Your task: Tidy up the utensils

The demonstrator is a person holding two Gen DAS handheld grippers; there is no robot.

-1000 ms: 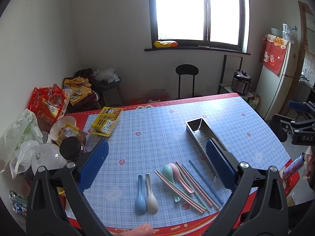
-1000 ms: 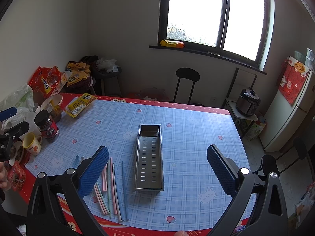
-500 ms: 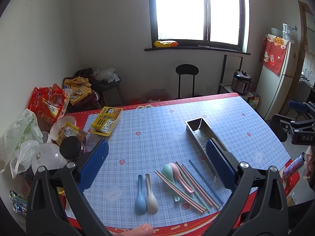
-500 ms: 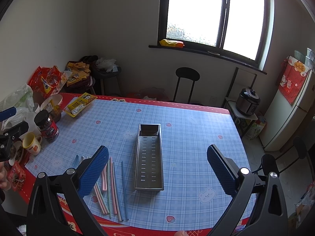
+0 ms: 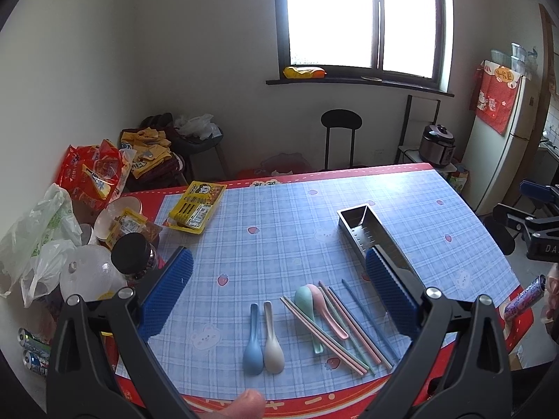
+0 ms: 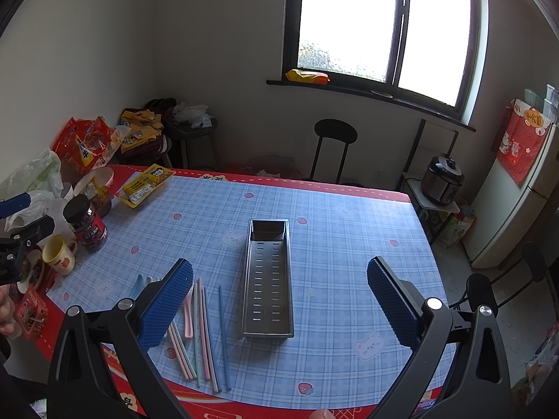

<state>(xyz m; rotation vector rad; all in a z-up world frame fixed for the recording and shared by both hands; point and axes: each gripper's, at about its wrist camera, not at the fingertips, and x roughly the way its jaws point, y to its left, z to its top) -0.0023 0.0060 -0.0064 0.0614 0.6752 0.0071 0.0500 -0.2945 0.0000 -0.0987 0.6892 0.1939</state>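
Note:
A steel perforated utensil tray (image 6: 268, 279) lies empty on the blue checked tablecloth, also seen in the left wrist view (image 5: 370, 235). Left of it lie several pastel chopsticks (image 5: 335, 321) (image 6: 206, 335), a green spoon (image 5: 306, 309), a pink spoon (image 5: 326, 309), a blue spoon (image 5: 253, 344) and a beige spoon (image 5: 272, 344). My left gripper (image 5: 277, 295) hovers open above the spoons, holding nothing. My right gripper (image 6: 279, 302) hovers open above the tray's near end, also holding nothing.
At the table's left edge stand a dark-lidded jar (image 6: 87, 223), a yellow mug (image 6: 59, 255), a yellow snack pack (image 6: 145, 185), bowls and plastic bags (image 5: 38, 237). A black stool (image 6: 333, 139) stands behind the table. A fridge (image 6: 517, 188) and rice cooker (image 6: 442, 179) are at right.

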